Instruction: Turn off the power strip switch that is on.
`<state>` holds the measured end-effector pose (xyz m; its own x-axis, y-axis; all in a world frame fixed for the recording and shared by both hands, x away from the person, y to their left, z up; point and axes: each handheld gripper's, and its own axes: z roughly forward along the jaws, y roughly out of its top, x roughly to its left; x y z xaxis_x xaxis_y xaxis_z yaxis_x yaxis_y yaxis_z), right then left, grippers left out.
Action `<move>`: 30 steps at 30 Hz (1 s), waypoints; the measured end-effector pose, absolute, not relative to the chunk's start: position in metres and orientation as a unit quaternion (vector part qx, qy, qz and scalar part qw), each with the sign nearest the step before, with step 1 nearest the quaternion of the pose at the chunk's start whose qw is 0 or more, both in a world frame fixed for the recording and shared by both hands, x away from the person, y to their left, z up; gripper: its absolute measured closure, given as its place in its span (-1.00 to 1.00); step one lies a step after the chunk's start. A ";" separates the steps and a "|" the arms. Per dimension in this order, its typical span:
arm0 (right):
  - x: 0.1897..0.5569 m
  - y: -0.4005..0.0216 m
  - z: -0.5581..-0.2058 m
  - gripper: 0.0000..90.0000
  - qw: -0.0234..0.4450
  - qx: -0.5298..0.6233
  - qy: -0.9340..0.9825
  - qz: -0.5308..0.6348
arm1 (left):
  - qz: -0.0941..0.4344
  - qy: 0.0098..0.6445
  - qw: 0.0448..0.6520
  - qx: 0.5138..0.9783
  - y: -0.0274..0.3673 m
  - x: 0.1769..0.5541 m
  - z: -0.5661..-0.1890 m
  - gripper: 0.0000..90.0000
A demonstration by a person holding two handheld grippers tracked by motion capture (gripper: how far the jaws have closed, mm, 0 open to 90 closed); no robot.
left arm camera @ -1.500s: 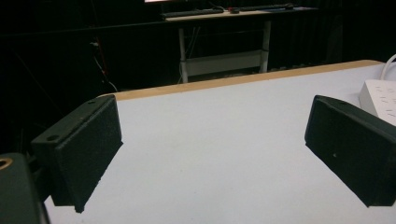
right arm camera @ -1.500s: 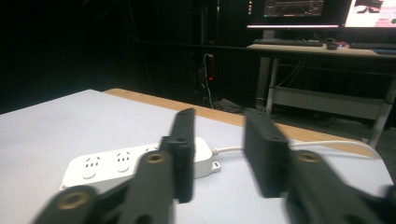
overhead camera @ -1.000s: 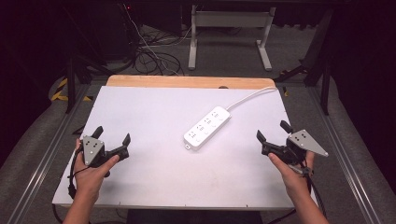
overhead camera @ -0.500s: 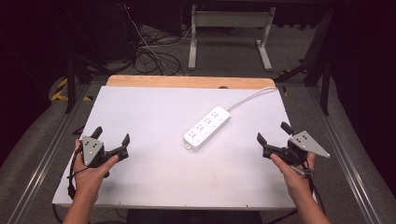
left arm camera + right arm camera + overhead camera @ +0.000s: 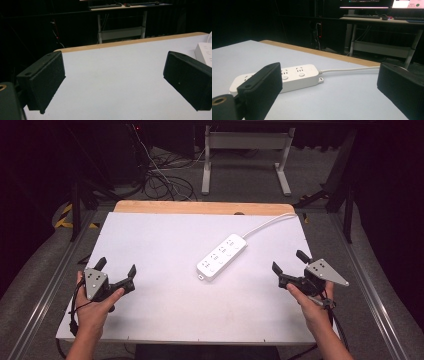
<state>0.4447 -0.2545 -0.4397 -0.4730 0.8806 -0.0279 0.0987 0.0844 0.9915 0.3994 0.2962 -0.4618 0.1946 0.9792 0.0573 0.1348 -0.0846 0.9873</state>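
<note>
Between the two grippers, a white power strip on the table, lying at a slant, well apart from both. From its far end, a white cable running off past the far edge. Ahead and to the left of the right gripper, the strip's nearer end; ahead and to the right of the left gripper, the same strip, only its corner seen past the right jaw. Both grippers wide open, jaws far apart, nothing held, hovering low over the table.

Possible trouble from here, only as a guess: a grip on one end alone, then the strip swinging, because long and pulled by the cable. Also a push instead of a grip, if one jaw touches the smooth side first, so the strip slides on the table. Also a jaw pressing a round button on top by mistake. Better a straight approach, jaws on both long sides.
</note>
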 end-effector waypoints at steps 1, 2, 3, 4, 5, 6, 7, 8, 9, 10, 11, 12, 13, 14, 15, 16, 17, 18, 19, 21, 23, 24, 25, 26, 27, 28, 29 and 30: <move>0.445 -0.254 -0.440 -0.86 0.348 0.377 0.650 0.561 | 0.431 0.466 0.490 0.597 0.296 0.399 -0.462 -0.90; 0.445 -0.254 -0.440 -0.86 0.348 0.377 0.650 0.561 | 0.431 0.466 0.489 0.598 0.296 0.399 -0.462 -0.90; 0.445 -0.254 -0.440 -0.85 0.347 0.376 0.650 0.562 | 0.432 0.466 0.488 0.598 0.296 0.399 -0.462 -0.90; 0.446 -0.254 -0.440 -0.85 0.348 0.376 0.650 0.562 | 0.432 0.467 0.488 0.598 0.296 0.399 -0.462 -0.90; 0.446 -0.254 -0.440 -0.85 0.348 0.375 0.650 0.561 | 0.432 0.467 0.489 0.598 0.296 0.399 -0.462 -0.90; 0.446 -0.254 -0.440 -0.85 0.348 0.376 0.650 0.561 | 0.432 0.466 0.489 0.598 0.296 0.399 -0.462 -0.90; 0.446 -0.254 -0.440 -0.85 0.348 0.375 0.651 0.561 | 0.431 0.466 0.488 0.598 0.296 0.400 -0.462 -0.90; 0.446 -0.254 -0.440 -0.84 0.348 0.375 0.651 0.561 | 0.431 0.467 0.488 0.599 0.296 0.400 -0.462 -0.90; 0.445 -0.254 -0.440 -0.84 0.347 0.376 0.651 0.561 | 0.431 0.466 0.488 0.599 0.296 0.400 -0.462 -0.90; 0.445 -0.254 -0.440 -0.84 0.347 0.376 0.651 0.561 | 0.431 0.466 0.489 0.598 0.296 0.400 -0.462 -0.90; 0.445 -0.254 -0.440 -0.84 0.347 0.376 0.651 0.561 | 0.430 0.466 0.490 0.599 0.296 0.400 -0.462 -0.90; 0.445 -0.254 -0.440 -0.83 0.347 0.376 0.651 0.560 | 0.430 0.466 0.490 0.599 0.295 0.400 -0.462 -0.90; 0.445 -0.254 -0.440 -0.83 0.346 0.376 0.652 0.560 | 0.430 0.466 0.489 0.599 0.295 0.400 -0.462 -0.90; 0.445 -0.254 -0.440 -0.83 0.346 0.376 0.653 0.560 | 0.429 0.465 0.489 0.600 0.295 0.400 -0.462 -0.90; 0.445 -0.254 -0.440 -0.82 0.346 0.377 0.653 0.559 | 0.429 0.465 0.489 0.600 0.295 0.401 -0.462 -0.90; 0.444 -0.254 -0.440 -0.82 0.346 0.377 0.653 0.559 | 0.431 0.464 0.489 0.599 0.295 0.401 -0.462 -0.90; 0.445 -0.255 -0.440 -0.82 0.347 0.376 0.653 0.558 | 0.431 0.464 0.489 0.600 0.295 0.401 -0.462 -0.90; 0.444 -0.255 -0.440 -0.82 0.348 0.376 0.654 0.556 | 0.430 0.464 0.490 0.600 0.295 0.401 -0.462 -0.90; 0.444 -0.255 -0.440 -0.81 0.347 0.377 0.654 0.556 | 0.429 0.464 0.489 0.601 0.295 0.401 -0.462 -0.90; 0.445 -0.255 -0.440 -0.81 0.349 0.376 0.654 0.557 | 0.430 0.464 0.489 0.600 0.295 0.401 -0.462 -0.90; 0.445 -0.254 -0.441 -0.81 0.347 0.376 0.654 0.557 | 0.429 0.465 0.489 0.601 0.295 0.401 -0.462 -0.90; 0.445 -0.254 -0.441 -0.80 0.346 0.376 0.655 0.556 | 0.429 0.466 0.489 0.600 0.296 0.400 -0.462 -0.90; 0.446 -0.254 -0.441 -0.80 0.345 0.374 0.656 0.557 | 0.430 0.466 0.489 0.598 0.296 0.400 -0.462 -0.90; 0.446 -0.253 -0.441 -0.80 0.346 0.374 0.656 0.556 | 0.430 0.466 0.489 0.598 0.296 0.400 -0.462 -0.90; 0.445 -0.253 -0.441 -0.80 0.346 0.373 0.657 0.557 | 0.431 0.466 0.488 0.599 0.296 0.400 -0.462 -0.90; 0.445 -0.254 -0.441 -0.80 0.346 0.374 0.656 0.556 | 0.430 0.466 0.488 0.600 0.296 0.401 -0.462 -0.90; 0.445 -0.254 -0.440 -0.80 0.346 0.375 0.656 0.557 | 0.430 0.465 0.489 0.600 0.295 0.401 -0.462 -0.90; 0.445 -0.254 -0.440 -0.80 0.348 0.374 0.655 0.557 | 0.430 0.465 0.489 0.600 0.294 0.401 -0.462 -0.90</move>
<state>0.4448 -0.2544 -0.4403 -0.4778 0.8776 -0.0388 0.1026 0.0996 0.9897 0.4012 0.2945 -0.4621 0.1986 0.9782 0.0612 0.1365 -0.0895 0.9866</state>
